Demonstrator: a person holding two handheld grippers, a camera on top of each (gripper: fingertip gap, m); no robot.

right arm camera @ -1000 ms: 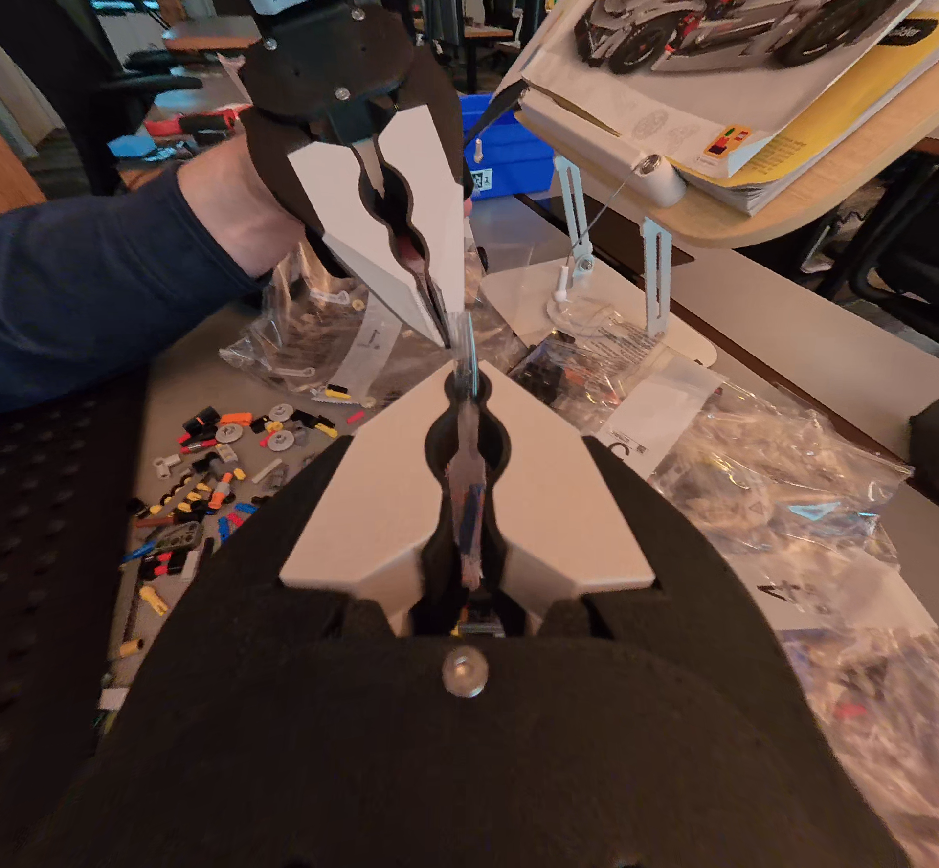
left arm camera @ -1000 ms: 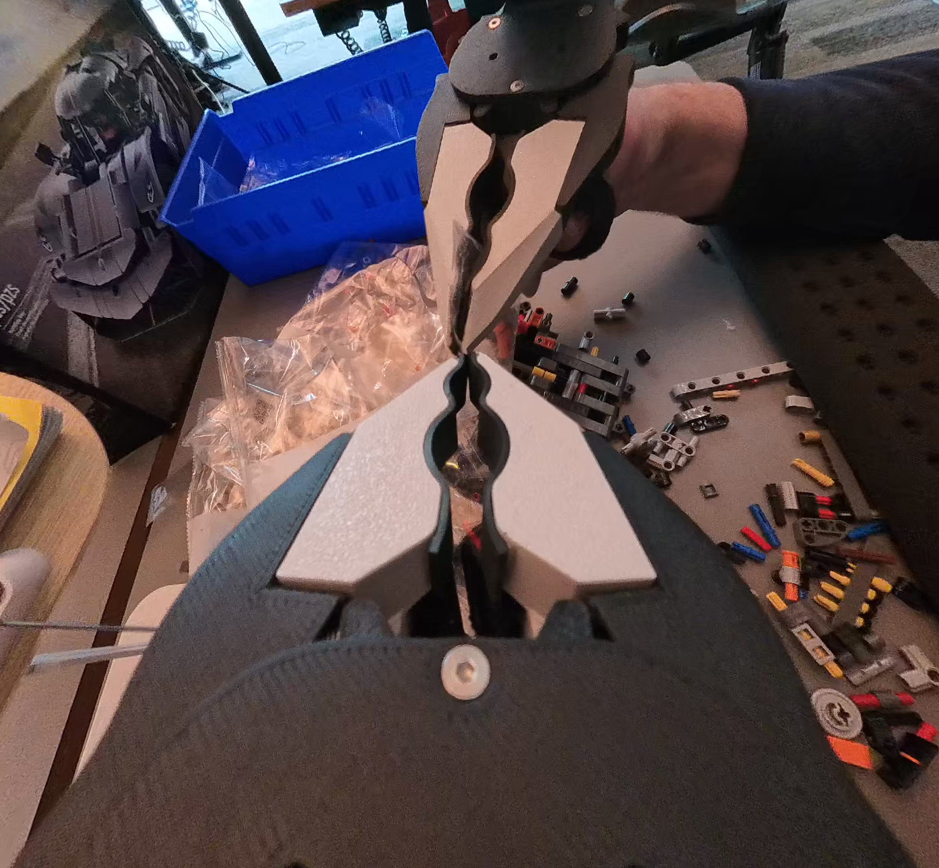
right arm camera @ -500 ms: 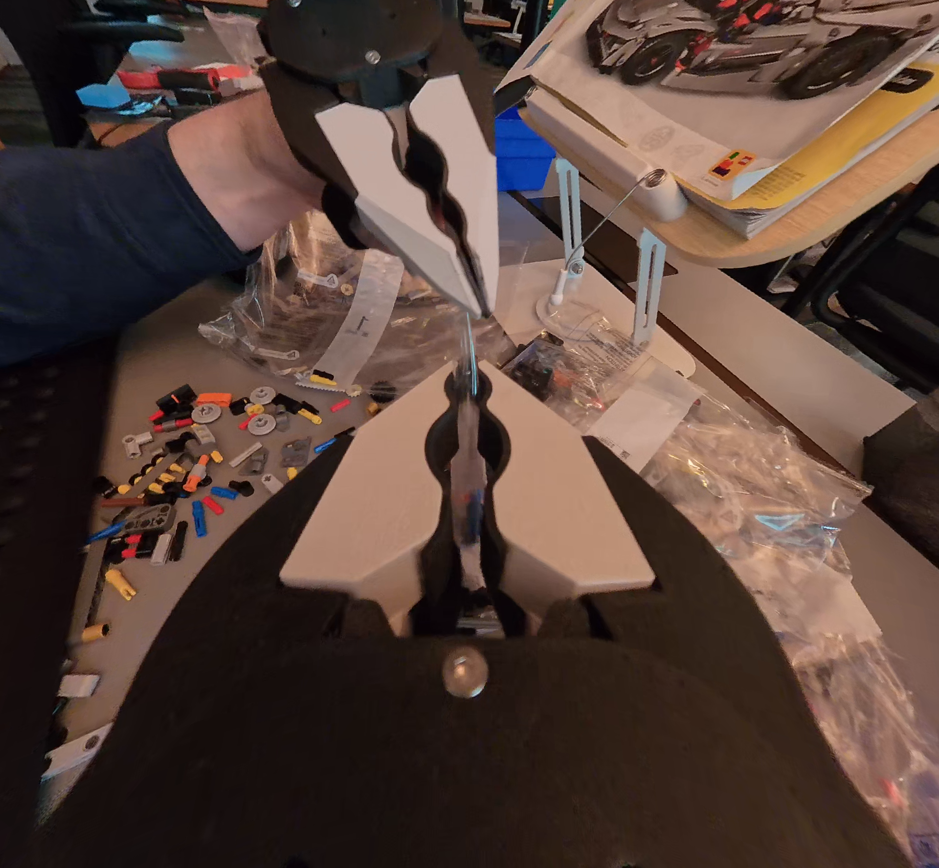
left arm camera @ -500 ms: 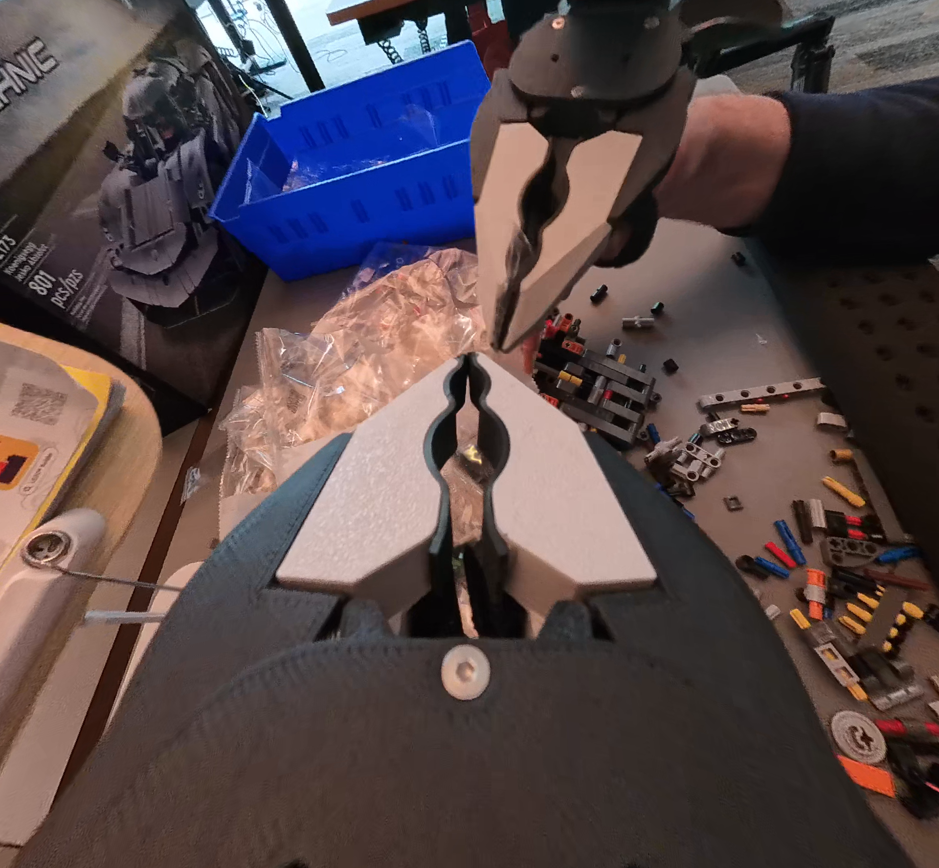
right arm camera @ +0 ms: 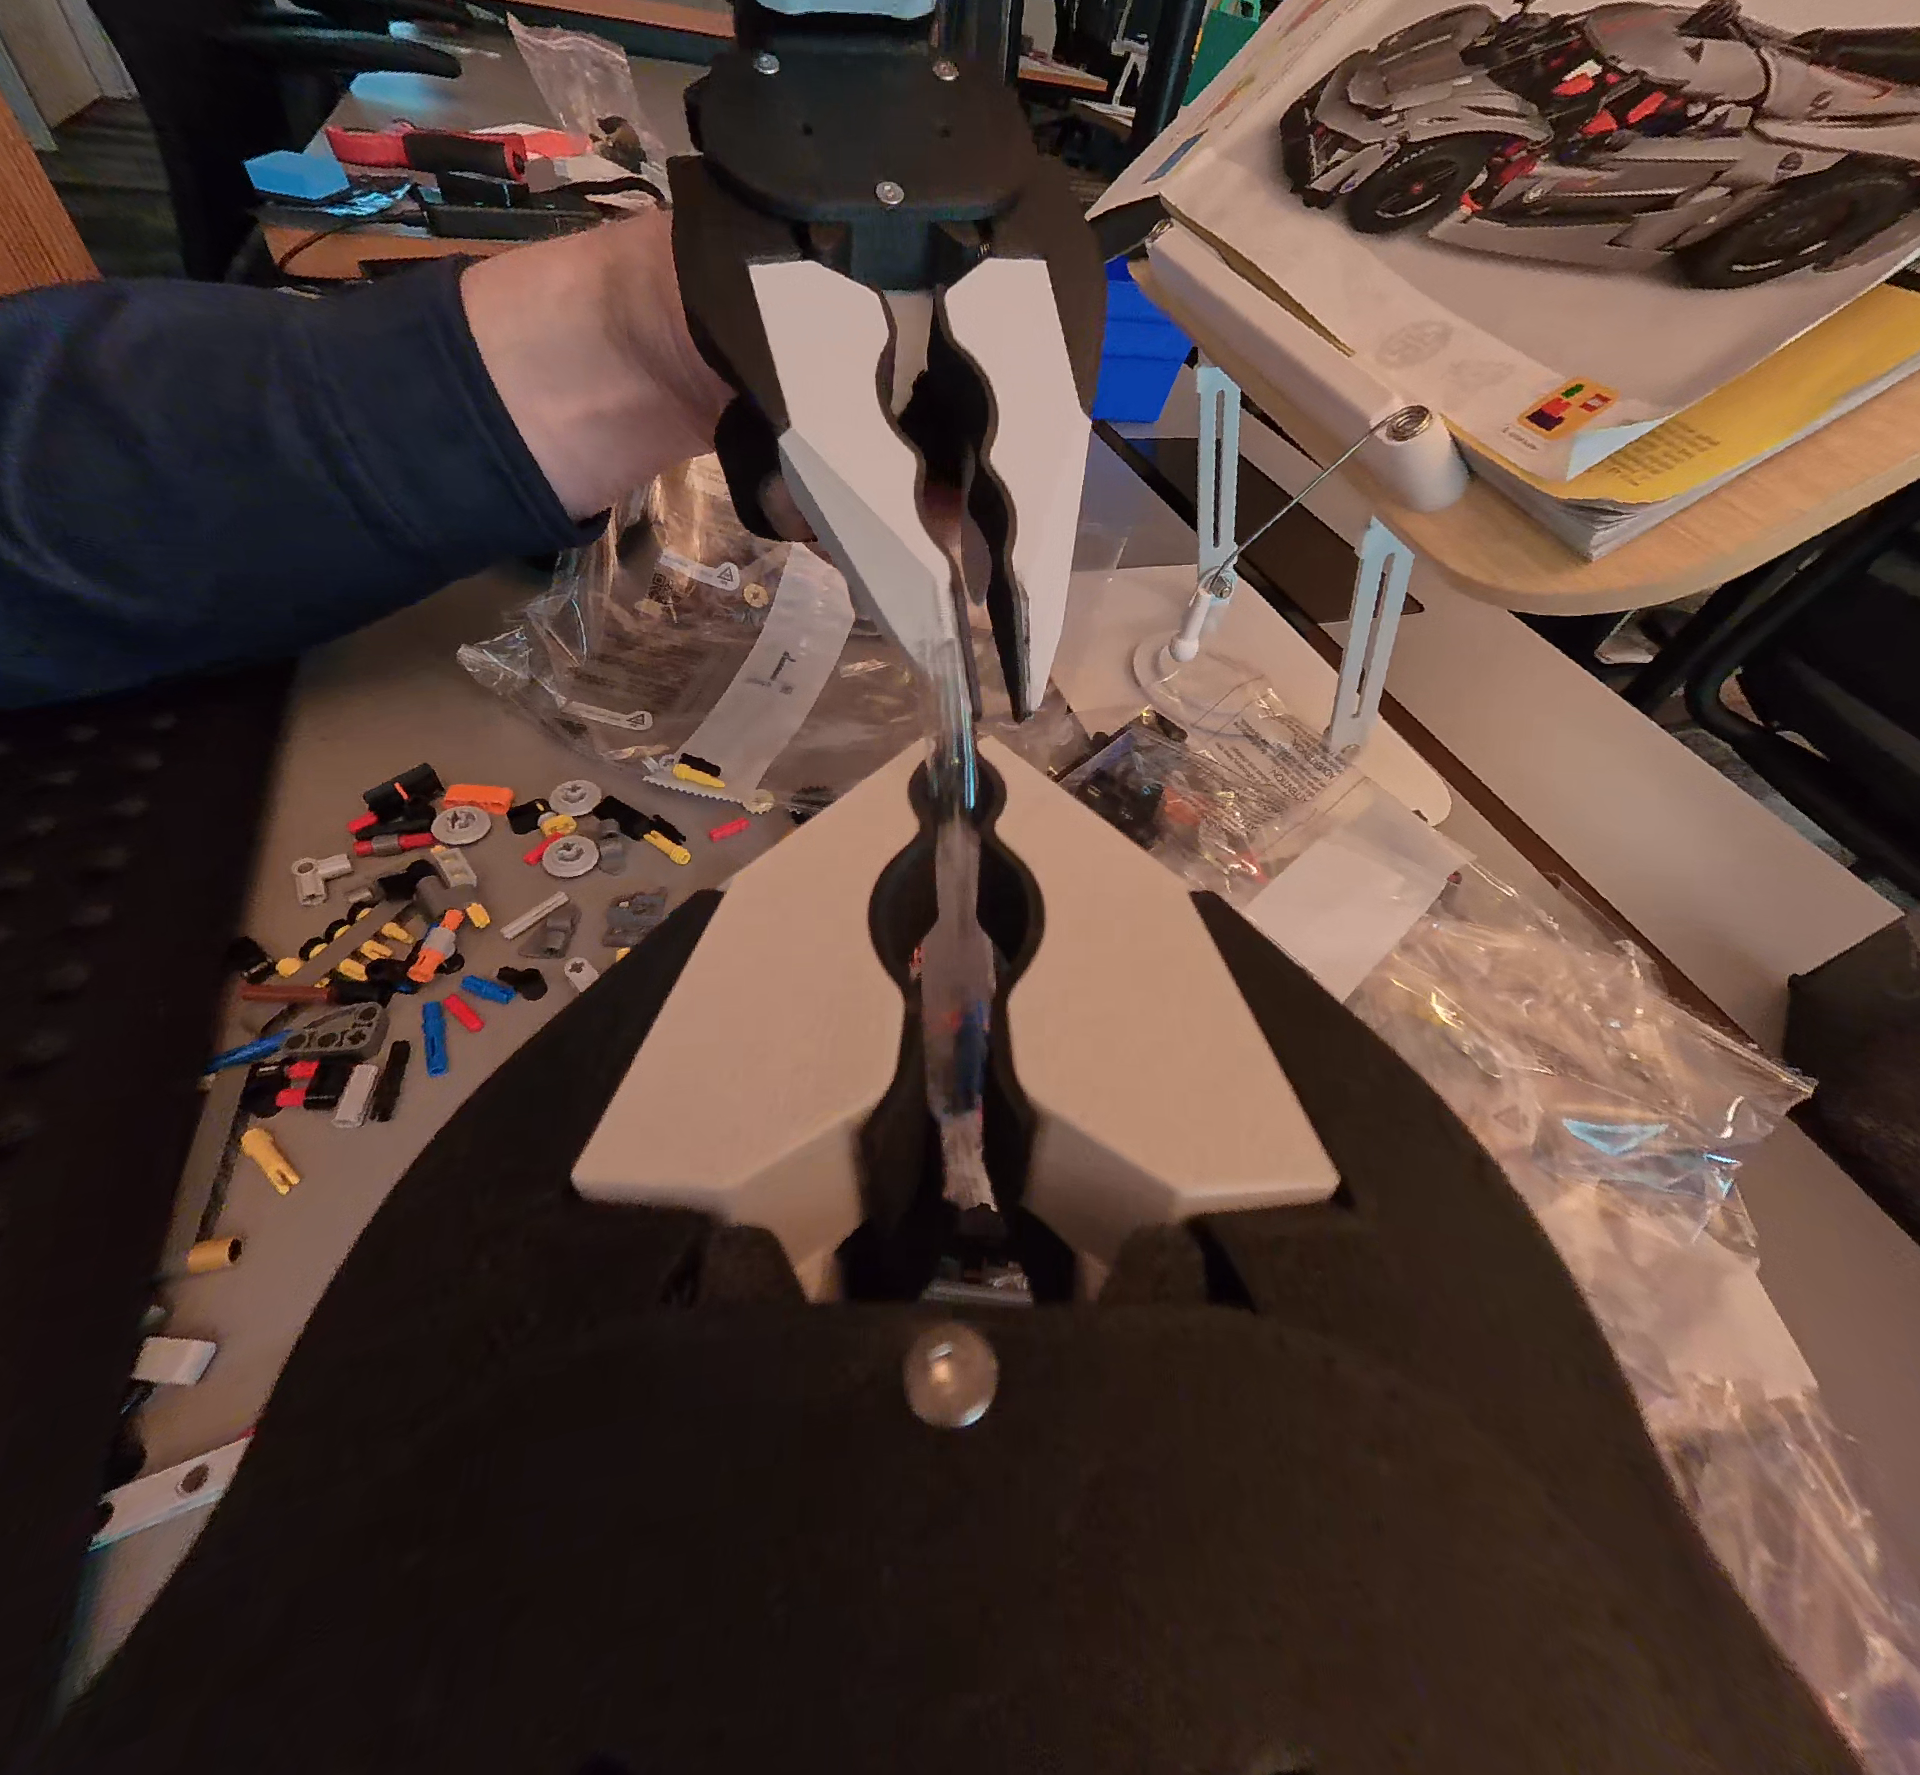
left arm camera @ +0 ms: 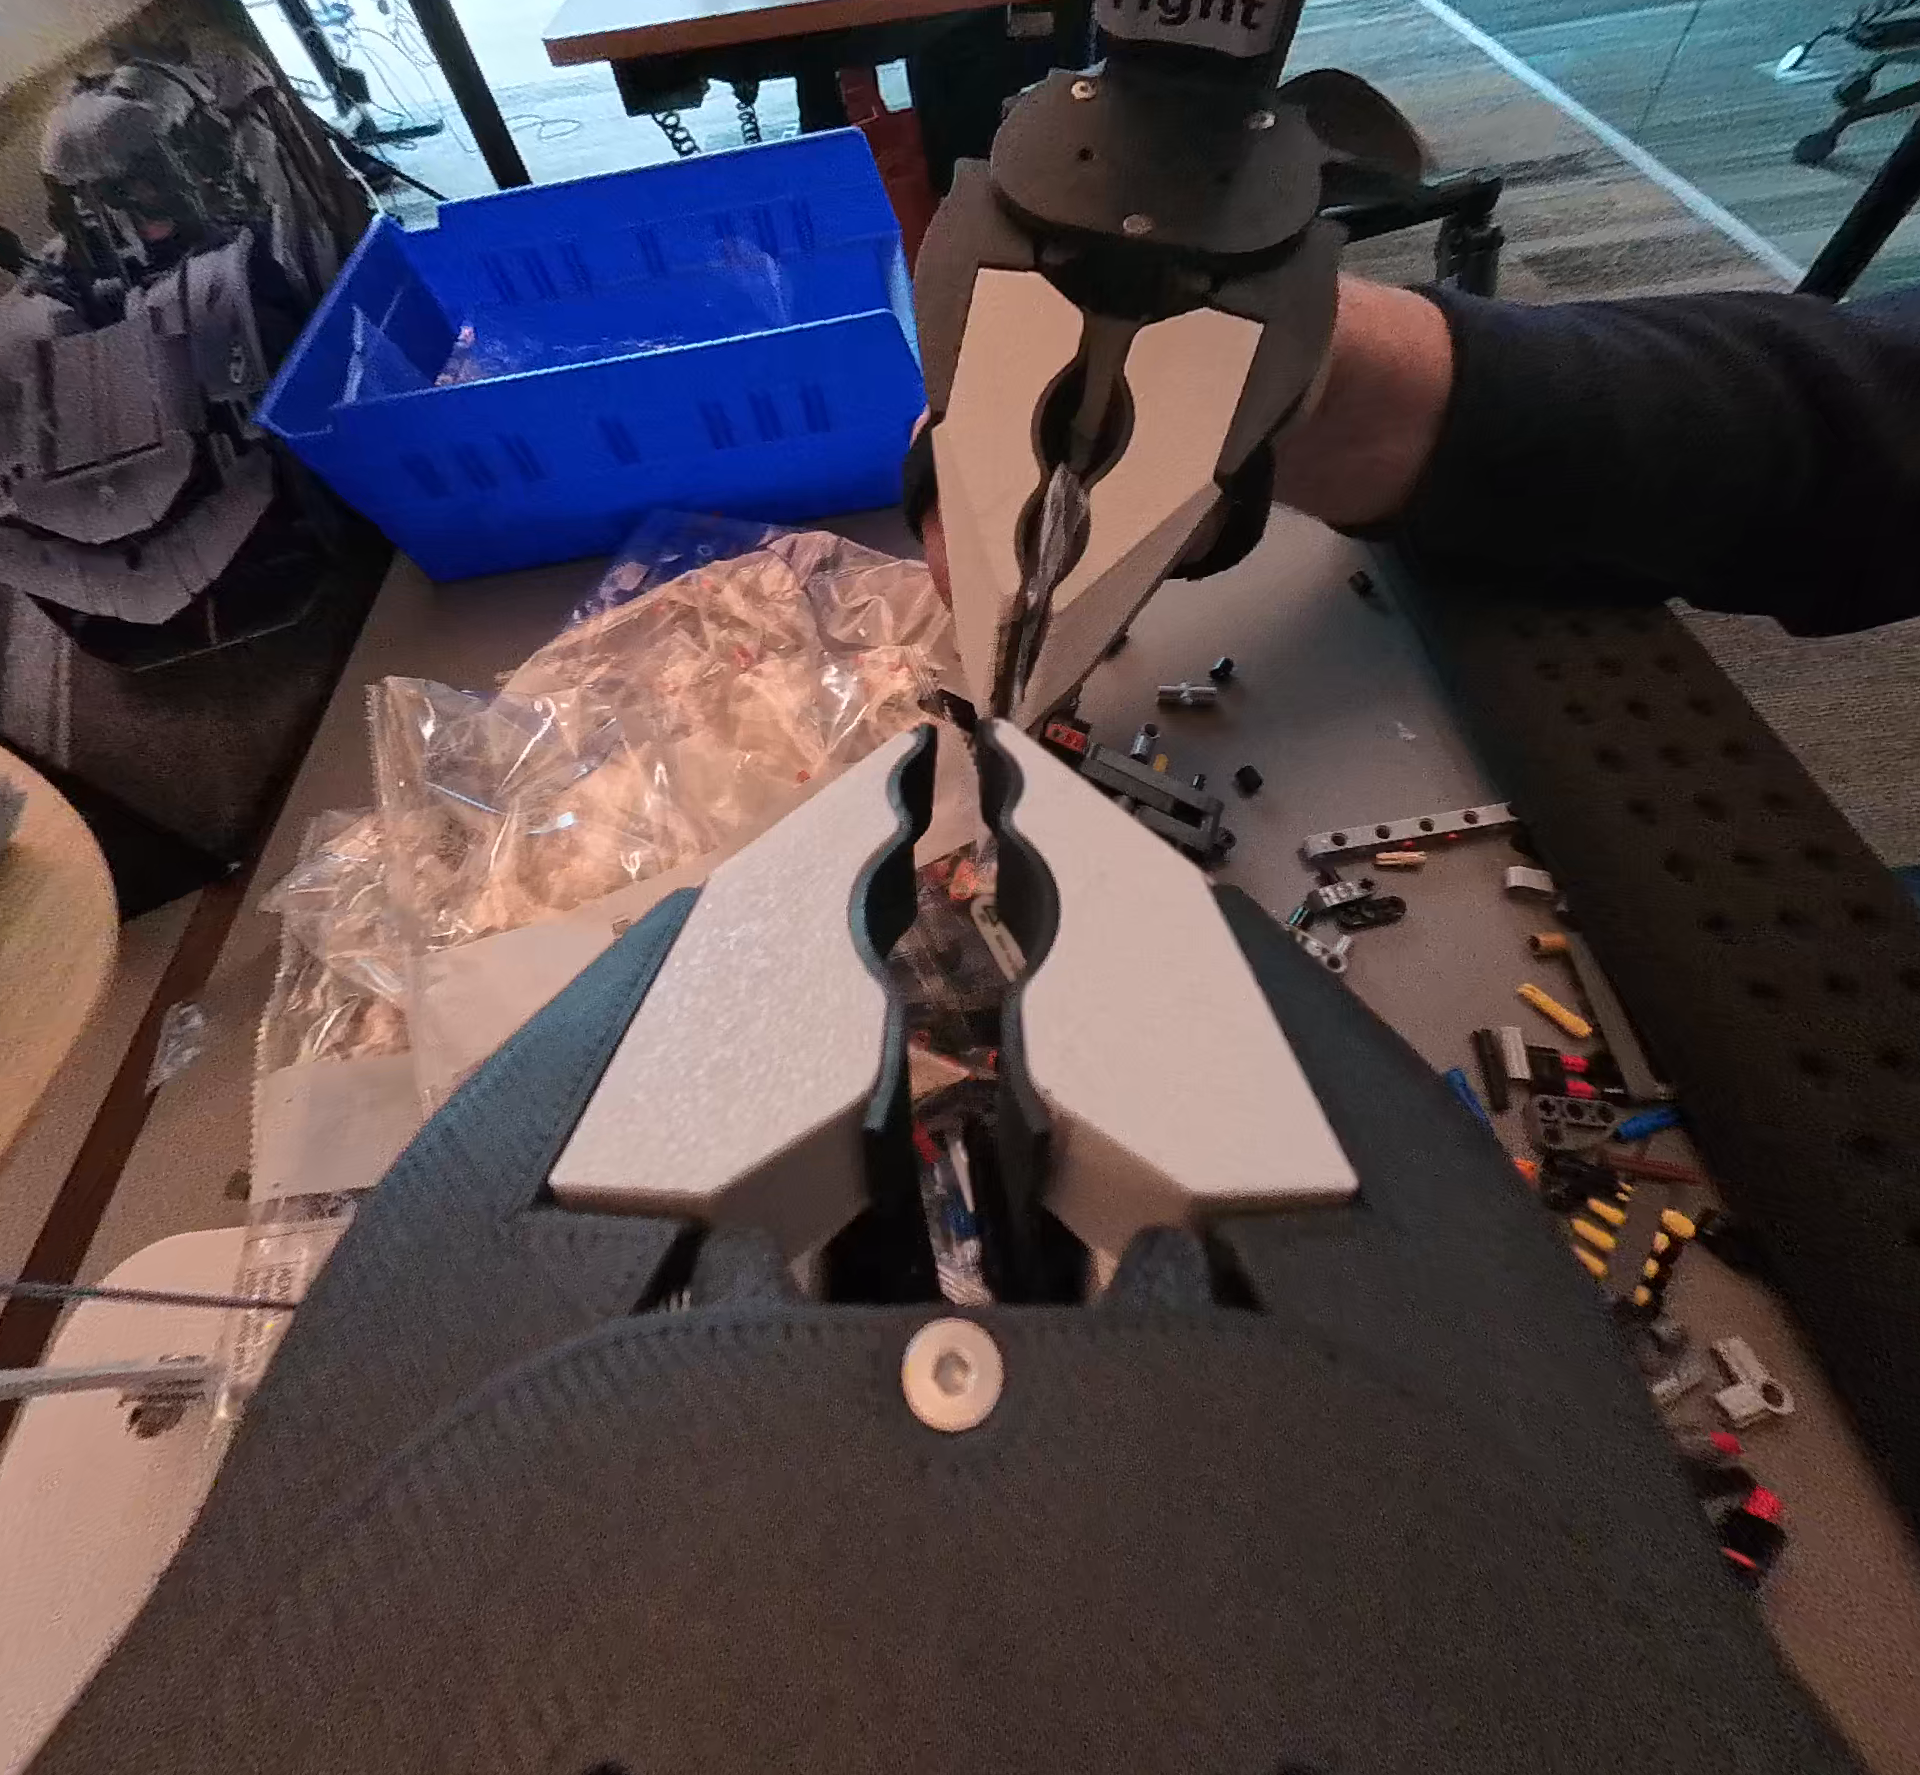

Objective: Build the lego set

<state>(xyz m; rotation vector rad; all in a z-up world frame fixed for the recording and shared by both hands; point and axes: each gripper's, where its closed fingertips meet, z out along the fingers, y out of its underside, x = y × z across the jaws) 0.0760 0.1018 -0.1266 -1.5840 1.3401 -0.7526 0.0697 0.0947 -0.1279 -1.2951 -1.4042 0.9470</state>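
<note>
- The grey table stood in an open office, with a blue bin at its far edge, loose lego pieces scattered near the person and an instruction booklet propped on a stand.
- Above it, the two grippers met tip to tip, almost in one line.
- The right gripper was clenched on a small clear bag of parts, which ran lengthwise back through its jaws.
- The left gripper had its jaws slightly parted at the tips; whether it pinched the bag's edge I could not tell.
- The bag's free end pointed straight at the left gripper, so a tear would, I judged, need the two pulled apart along that line.
</note>
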